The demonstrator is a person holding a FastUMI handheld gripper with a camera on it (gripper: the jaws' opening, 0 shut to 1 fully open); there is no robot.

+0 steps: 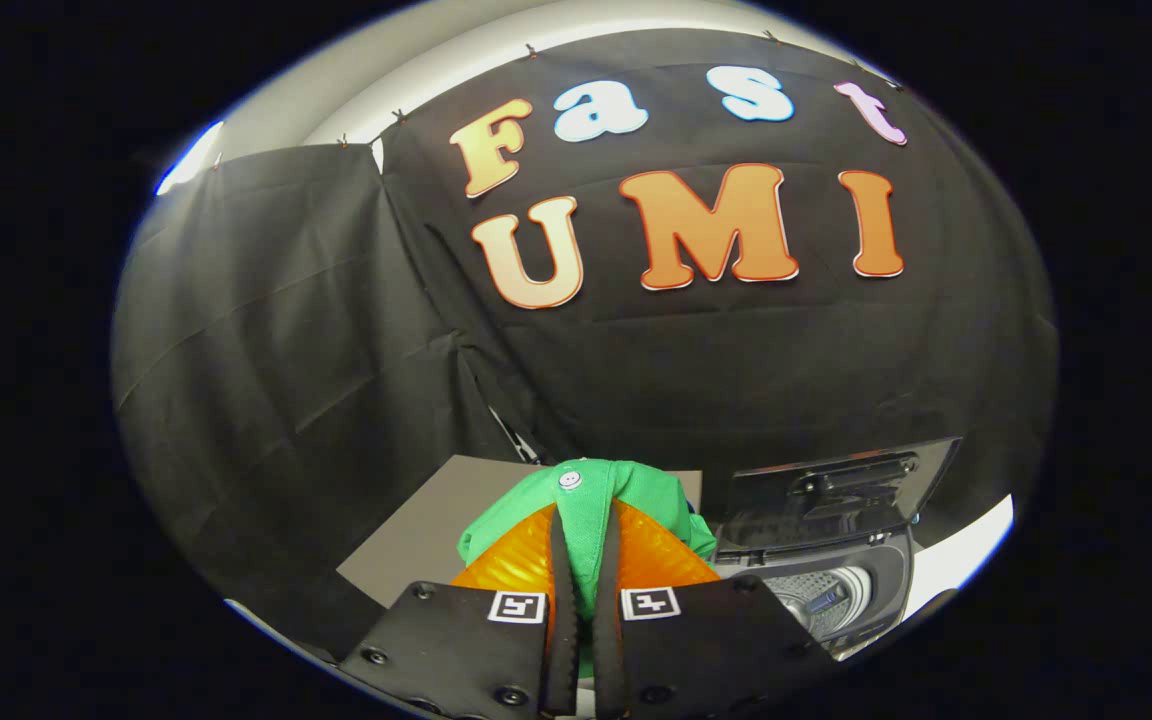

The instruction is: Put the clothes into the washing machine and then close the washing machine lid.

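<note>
One garment only in the gripper view: a green shirt (591, 510) with a white button (570, 480), bunched up and lifted above the grey table (416, 530). The risk now looks like a snag or a drop, as loose folds could catch the rim of the washing machine (841, 590), which sits off to the right with its lid (836, 495) standing open. The gripper (584, 560) is nearly closed, both fingers pinching the cloth between them.
</note>
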